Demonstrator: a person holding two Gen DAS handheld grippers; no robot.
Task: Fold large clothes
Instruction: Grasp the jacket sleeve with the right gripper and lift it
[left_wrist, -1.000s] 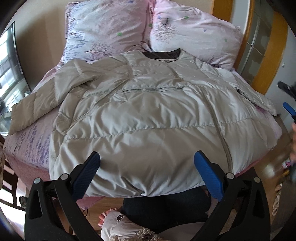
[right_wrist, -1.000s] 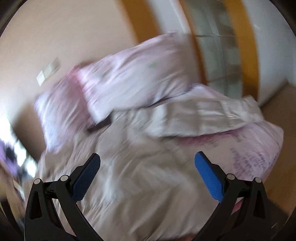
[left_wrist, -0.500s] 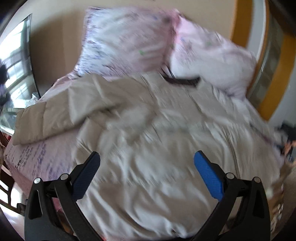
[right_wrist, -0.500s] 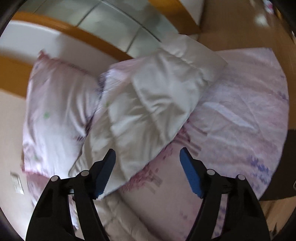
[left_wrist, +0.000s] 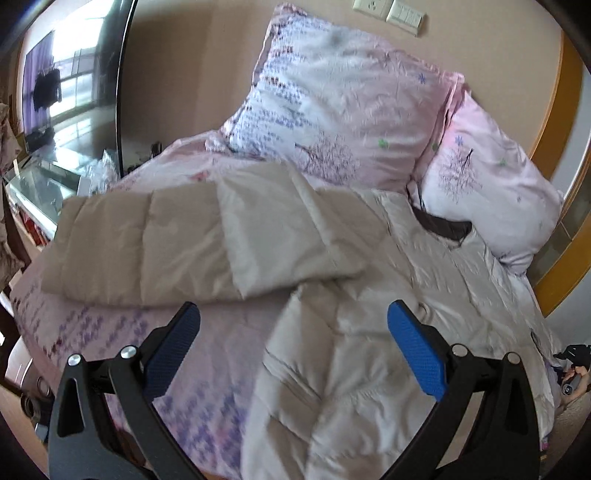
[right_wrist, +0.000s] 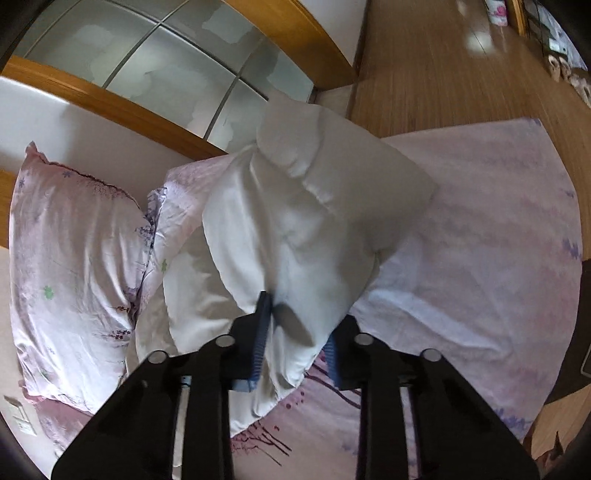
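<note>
Right wrist view: we see the right claw (right_wrist: 295, 332), its jaws just closed, pinching a jacket sleeve (right_wrist: 317, 229); only this view shows the grip. Beyond it, a pillow (right_wrist: 74, 251) and wood floor (right_wrist: 443, 62).

Left wrist view: our left claw (left_wrist: 291, 347) hangs spread and empty over the bed (left_wrist: 214, 354). The pale jacket (left_wrist: 388, 314) lies flat there, its other sleeve (left_wrist: 177, 240) stretched sideways, its collar (left_wrist: 443, 227) at the pillows. The jacket's hem is cut off below.
</note>
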